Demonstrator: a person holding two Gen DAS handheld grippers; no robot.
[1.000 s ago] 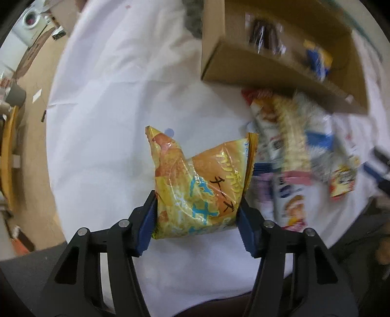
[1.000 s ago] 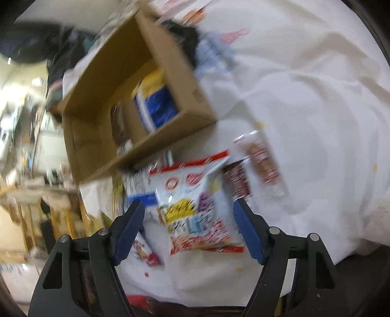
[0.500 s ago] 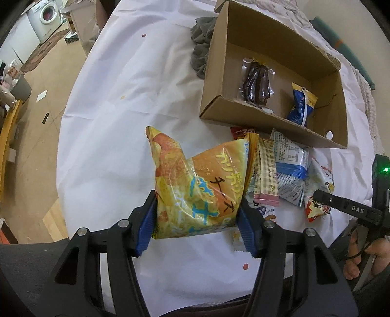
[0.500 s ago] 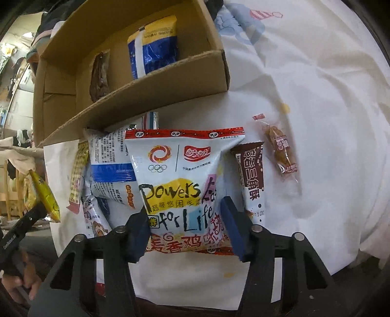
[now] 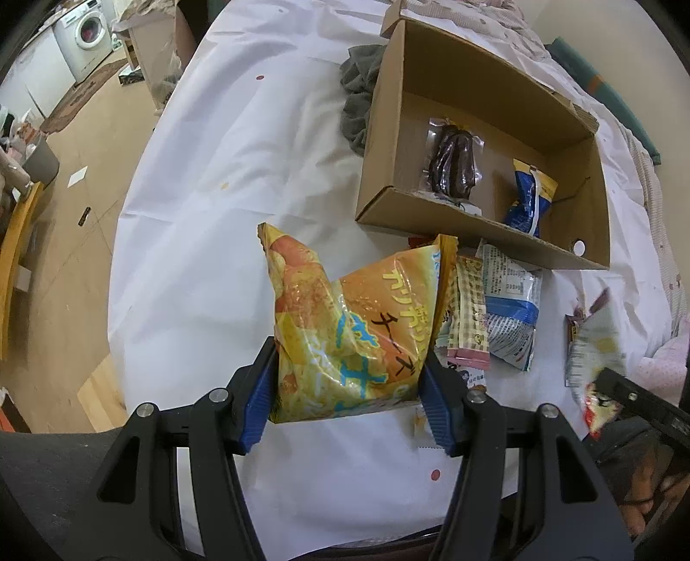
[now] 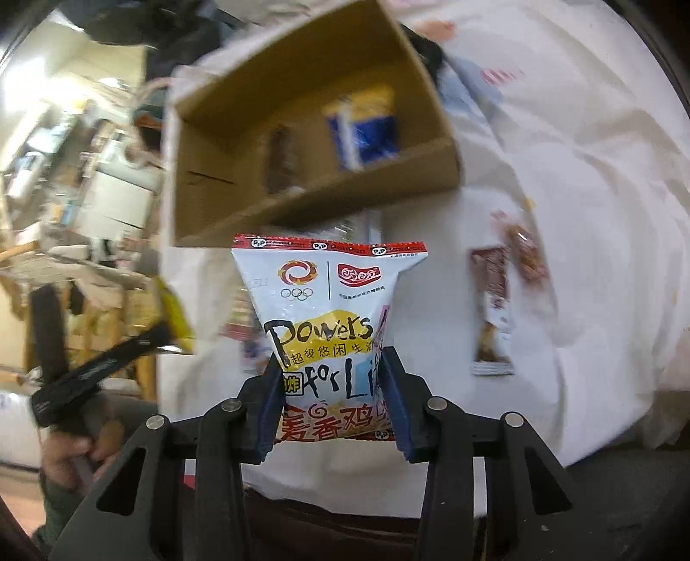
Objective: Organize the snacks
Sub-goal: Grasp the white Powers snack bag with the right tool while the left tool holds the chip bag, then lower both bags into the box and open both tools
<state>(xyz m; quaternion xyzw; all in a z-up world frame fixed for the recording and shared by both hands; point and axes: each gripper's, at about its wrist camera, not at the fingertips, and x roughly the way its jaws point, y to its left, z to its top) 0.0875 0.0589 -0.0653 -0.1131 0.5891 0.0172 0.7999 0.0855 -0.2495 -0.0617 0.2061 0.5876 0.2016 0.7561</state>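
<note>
— What lies around the table?

— A white cloth (image 5: pixel 224 181) covers it, with a few small spots. At the left of the left wrist view runs a light wooden floor (image 5: pixel 73 181). A white washing machine (image 5: pixel 84 30) stands at the upper left, a patterned rug (image 5: pixel 75 101) before it.

— Any furniture?

— A yellow wooden piece (image 5: pixel 17 241) at the left edge. In the right wrist view, the left side shows blurred, cluttered shelves (image 6: pixel 56 142) under bright light.

Washing machine (image 5: pixel 88 30) far left, grey cloth (image 5: pixel 358 99) beside box.
</note>
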